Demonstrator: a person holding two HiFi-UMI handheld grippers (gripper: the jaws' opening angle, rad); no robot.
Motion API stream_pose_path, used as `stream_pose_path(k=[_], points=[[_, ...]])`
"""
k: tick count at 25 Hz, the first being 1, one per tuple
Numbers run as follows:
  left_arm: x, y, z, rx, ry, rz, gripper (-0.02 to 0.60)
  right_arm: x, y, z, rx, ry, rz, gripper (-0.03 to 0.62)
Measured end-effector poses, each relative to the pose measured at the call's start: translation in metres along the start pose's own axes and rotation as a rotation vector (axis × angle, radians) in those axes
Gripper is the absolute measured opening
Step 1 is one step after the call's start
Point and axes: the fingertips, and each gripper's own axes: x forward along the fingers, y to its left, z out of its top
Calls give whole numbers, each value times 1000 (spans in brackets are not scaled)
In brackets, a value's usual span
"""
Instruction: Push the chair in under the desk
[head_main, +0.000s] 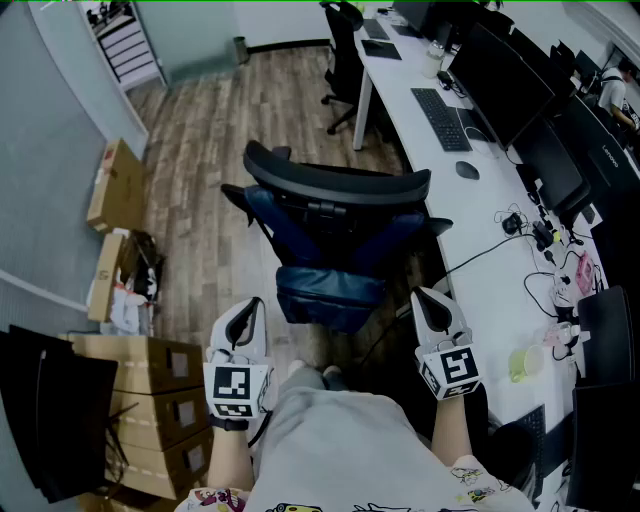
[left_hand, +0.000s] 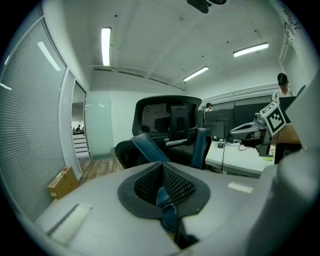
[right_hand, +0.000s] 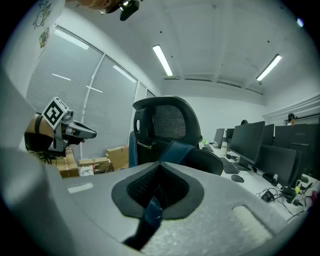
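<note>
A black office chair (head_main: 330, 240) with a blue seat stands on the wood floor beside the long white desk (head_main: 480, 250), out from under it, its seat toward me. My left gripper (head_main: 250, 310) hangs just short of the seat's left front corner, jaws shut and empty. My right gripper (head_main: 427, 300) is level with it at the seat's right side, close to the desk edge, also shut on nothing. In the left gripper view the chair (left_hand: 165, 135) fills the middle beyond the closed jaws (left_hand: 161, 167). The right gripper view shows its tall mesh back (right_hand: 167, 125) beyond the closed jaws (right_hand: 159, 167).
Cardboard boxes (head_main: 115, 185) and a stack of them (head_main: 150, 400) line the left wall. On the desk lie a keyboard (head_main: 440, 118), a mouse (head_main: 467, 170), cables (head_main: 530, 230) and monitors (head_main: 500, 75). Another black chair (head_main: 345, 60) stands farther along.
</note>
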Motion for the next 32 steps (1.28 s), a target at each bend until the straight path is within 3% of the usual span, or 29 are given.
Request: stream_pose_path(k=[6,13,23,32], points=[[-1,6,-5,14,17,-7,52,-2,-6,4,-59,4,-24,5],[10,29,-1,81,8,-9,111,10,-18,7,-147,42,-33,90],[51,54,6,368,68,-36,189,39,-38,8,-225,79,-16,174],[96,81,17,536,90,-58,244,61,-61,6,-294,127,-16,232]])
